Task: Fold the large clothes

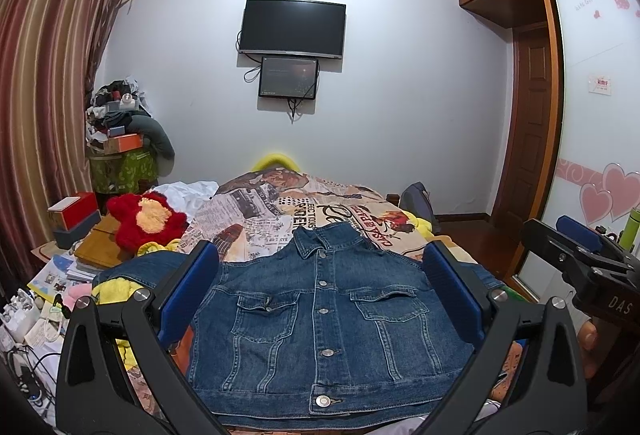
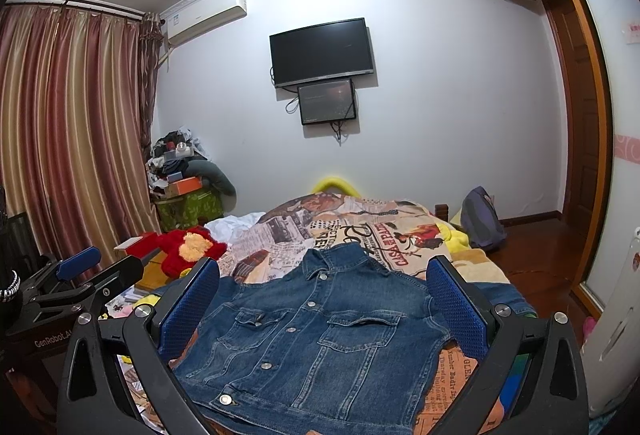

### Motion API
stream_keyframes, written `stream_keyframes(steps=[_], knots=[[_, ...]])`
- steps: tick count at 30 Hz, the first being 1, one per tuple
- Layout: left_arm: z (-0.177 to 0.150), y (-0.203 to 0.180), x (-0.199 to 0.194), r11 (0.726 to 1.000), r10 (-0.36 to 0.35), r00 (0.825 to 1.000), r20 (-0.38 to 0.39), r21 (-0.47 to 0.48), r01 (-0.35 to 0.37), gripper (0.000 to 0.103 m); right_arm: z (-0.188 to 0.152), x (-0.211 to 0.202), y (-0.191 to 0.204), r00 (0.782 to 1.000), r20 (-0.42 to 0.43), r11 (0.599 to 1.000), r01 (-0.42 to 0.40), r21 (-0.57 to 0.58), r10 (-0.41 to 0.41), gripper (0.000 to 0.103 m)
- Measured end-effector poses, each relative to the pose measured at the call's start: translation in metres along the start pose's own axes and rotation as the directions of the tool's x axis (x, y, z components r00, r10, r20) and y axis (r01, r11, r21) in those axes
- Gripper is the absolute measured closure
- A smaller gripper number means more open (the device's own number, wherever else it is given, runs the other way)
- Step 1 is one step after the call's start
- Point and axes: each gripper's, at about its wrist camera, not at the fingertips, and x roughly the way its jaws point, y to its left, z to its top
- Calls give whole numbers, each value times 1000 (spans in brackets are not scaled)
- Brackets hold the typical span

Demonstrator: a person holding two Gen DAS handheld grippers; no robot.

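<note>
- Denim fills the near middle of both views: the jacket (image 1: 324,327) lies front-up and buttoned on the bed (image 1: 256,211), collar toward the far wall.
- My left gripper (image 1: 320,295) hangs above the jacket with its blue-padded fingers spread wide, pinching nothing; the fingers stand to either side of the chest pockets.
- My right gripper (image 2: 322,303) is likewise spread wide and empty, above the same jacket.
- Each gripper's arms cover the jacket's sides, so I cannot make out how the sleeves lie; only a bit of the left one (image 1: 132,269) shows, reaching left.
- The hem is cut off by the lower edge in the right view.
- On the left, a red plush toy (image 1: 146,221) sits beside the printed bedspread, with clutter beyond it that I cannot sort out.
- On the far wall hang a dark television (image 1: 293,28) and a smaller screen (image 1: 289,77) just below.
</note>
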Motion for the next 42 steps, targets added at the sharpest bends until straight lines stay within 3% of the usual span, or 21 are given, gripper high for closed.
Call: stream_keyframes(steps=[32,42], knots=[[1,-1,-2,1000,-4,1000,-1,1,4,0,0,1,0,1000,-5,1000,2,4,-2,0],[3,15,21,999,29,1000,-11,-13,-29,0,0,22,2,999,-42,1000,3,4,-3,0]])
